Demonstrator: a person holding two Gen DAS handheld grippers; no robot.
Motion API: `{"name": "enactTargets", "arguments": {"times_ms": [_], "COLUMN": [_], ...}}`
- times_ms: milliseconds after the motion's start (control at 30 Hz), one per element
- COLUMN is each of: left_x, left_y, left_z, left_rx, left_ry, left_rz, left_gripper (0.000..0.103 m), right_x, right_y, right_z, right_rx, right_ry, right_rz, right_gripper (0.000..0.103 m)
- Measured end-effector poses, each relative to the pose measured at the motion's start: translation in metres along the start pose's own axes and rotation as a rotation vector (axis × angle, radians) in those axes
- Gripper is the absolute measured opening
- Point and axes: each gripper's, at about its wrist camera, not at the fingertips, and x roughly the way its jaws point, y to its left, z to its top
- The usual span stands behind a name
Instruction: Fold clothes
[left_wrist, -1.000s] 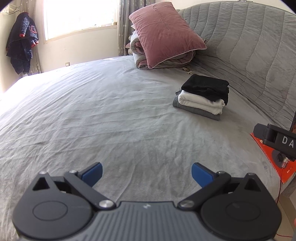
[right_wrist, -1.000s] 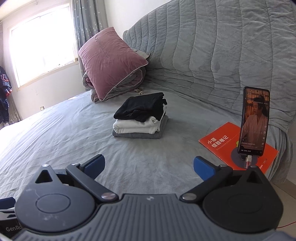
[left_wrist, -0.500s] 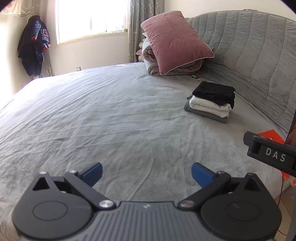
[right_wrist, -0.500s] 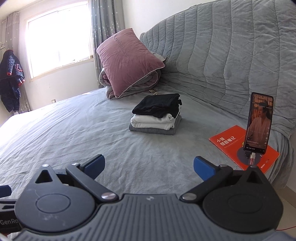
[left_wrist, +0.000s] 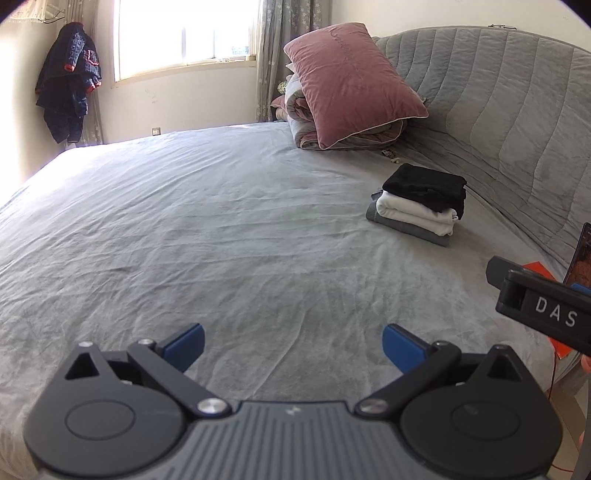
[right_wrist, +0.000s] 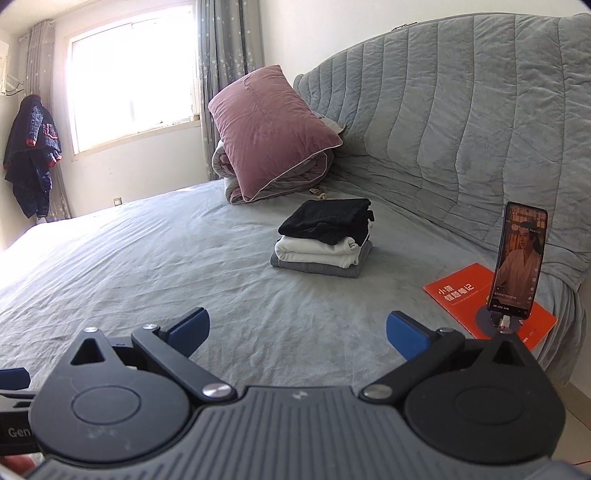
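A stack of folded clothes (left_wrist: 419, 203) (right_wrist: 325, 238) lies on the grey bed near the headboard: black on top, white in the middle, grey at the bottom. My left gripper (left_wrist: 291, 345) hangs open over the near part of the bed sheet (left_wrist: 207, 236), nothing between its blue pads. My right gripper (right_wrist: 297, 332) is open too, empty, well short of the stack. The side of the right gripper shows at the right edge of the left wrist view.
A pink pillow (right_wrist: 269, 125) rests on a rolled quilt against the padded headboard (right_wrist: 461, 122). A phone on a stand (right_wrist: 519, 262) sits on an orange booklet (right_wrist: 476, 302) at the bed's right edge. A dark jacket (left_wrist: 68, 96) hangs by the window.
Both grippers have pulled back and risen from the bed, so the stack and pillow look farther away. Both stayed open and empty.
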Motion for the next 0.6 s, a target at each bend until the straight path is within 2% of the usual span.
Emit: {"name": "enactTargets", "arguments": {"times_ms": [600], "left_x": [-0.004], "left_y": [-0.0053], "left_z": [-0.0001], "left_rx": [0.01], "left_ry": [0.008], "left_rz": [0.009], "left_gripper": [0.102], "right_x": [-0.0042], "right_y": [0.0006], "right_z": [-0.0009], "right_rx": [-0.001], "right_ry": [-0.006], "right_rz": [-0.003], "right_gripper": [0.103]}}
